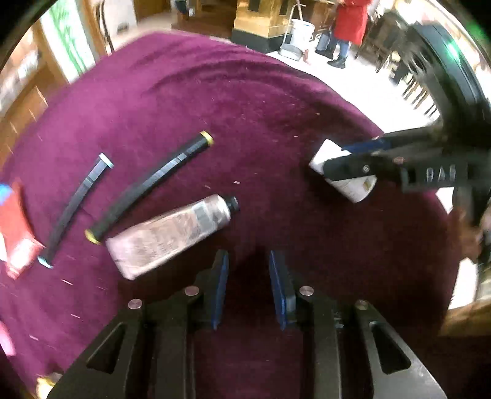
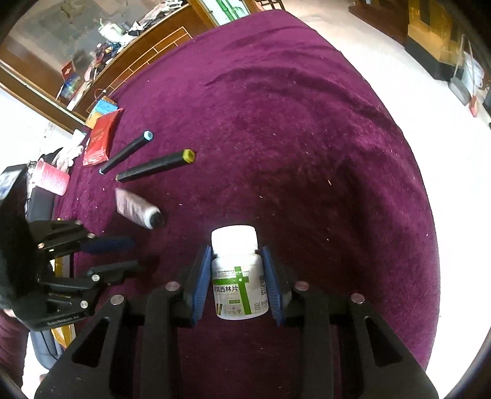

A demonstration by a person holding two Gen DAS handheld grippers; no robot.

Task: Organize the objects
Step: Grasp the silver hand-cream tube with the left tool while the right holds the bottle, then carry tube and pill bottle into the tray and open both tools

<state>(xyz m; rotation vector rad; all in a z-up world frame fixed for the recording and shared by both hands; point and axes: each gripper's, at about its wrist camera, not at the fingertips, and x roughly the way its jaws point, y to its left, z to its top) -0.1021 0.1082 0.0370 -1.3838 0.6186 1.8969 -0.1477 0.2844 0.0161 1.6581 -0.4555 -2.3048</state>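
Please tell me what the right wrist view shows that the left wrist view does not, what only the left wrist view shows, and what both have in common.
Only the right wrist view shows the medicine bottle's green cross label, and a pink spool at the table edge.

Only the left wrist view shows a person in a red coat standing on the floor far off.

Both views show the purple tablecloth, the yellow-capped marker, the blue-capped marker, the pink tube, the red packet, the left gripper with nothing between its pads, and the right gripper closed on the bottle.

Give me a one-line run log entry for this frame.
right gripper: shut on pill bottle | left gripper: open, empty | tube: on cloth
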